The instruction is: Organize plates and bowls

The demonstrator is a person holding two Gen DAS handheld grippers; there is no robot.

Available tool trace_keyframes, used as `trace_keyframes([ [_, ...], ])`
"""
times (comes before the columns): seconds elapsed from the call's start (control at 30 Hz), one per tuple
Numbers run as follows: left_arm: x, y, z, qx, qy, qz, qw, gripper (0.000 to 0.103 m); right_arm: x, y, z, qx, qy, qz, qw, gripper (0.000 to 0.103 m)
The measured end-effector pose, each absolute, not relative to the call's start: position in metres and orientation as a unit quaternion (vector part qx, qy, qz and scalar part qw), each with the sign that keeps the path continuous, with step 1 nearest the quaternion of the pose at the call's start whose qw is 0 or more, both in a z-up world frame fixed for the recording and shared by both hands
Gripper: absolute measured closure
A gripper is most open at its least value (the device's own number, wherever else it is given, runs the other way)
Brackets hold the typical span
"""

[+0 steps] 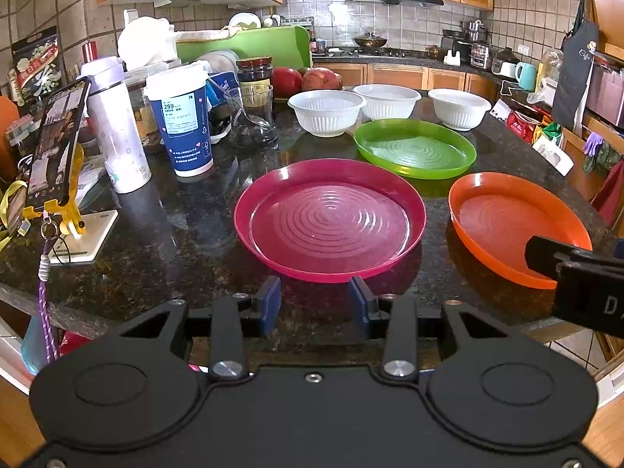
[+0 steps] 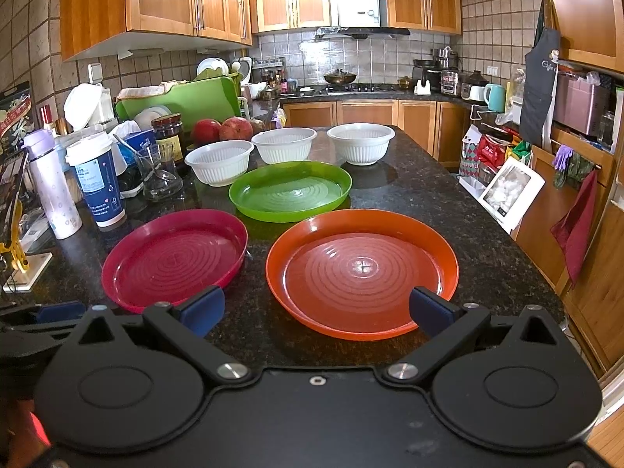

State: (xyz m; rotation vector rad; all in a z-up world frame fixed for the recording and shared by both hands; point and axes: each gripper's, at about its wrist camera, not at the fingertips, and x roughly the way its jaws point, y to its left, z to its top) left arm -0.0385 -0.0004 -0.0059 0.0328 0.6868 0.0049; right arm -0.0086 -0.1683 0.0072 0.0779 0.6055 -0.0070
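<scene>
Three ridged plastic plates lie flat on the dark granite counter: magenta plate near-left, orange plate near-right, green plate behind and between them — all empty. Behind these, a row of three white ribbed bowls, upright, apart, nothing visible inside. Left gripper moderately parted before the magenta plate's near rim, holding nothing. Right gripper spread wide over the orange plate's near edge — empty.

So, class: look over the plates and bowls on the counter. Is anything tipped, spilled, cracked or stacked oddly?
Nothing stands out. The pink plate, green plate and orange plate lie flat and empty, and the three white bowls stand upright in a row behind them, unstacked.
</scene>
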Motion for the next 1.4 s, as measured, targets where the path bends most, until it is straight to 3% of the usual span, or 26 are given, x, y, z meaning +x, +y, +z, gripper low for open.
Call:
trace_keyframes([
  [0.4,-0.029,0.001,-0.010,0.016,0.353,0.000,0.935,0.054,-0.006,-0.161,0.008,0.012,0.270,-0.005,0.963,0.000],
  [0.8,-0.024,0.009,-0.010,0.009,0.345,-0.006,0.938,0.055,-0.013,-0.144,0.012,-0.026,0.181,-0.039,0.982,0.000],
  [1.1,-0.005,0.008,-0.005,0.013,0.340,-0.012,0.940,0.055,0.006,-0.155,0.013,-0.023,0.178,-0.020,0.983,0.000],
  [1.4,0.039,-0.006,0.014,-0.009,0.338,-0.015,0.941,0.055,0.062,-0.201,0.024,-0.034,0.189,0.021,0.981,0.009],
])
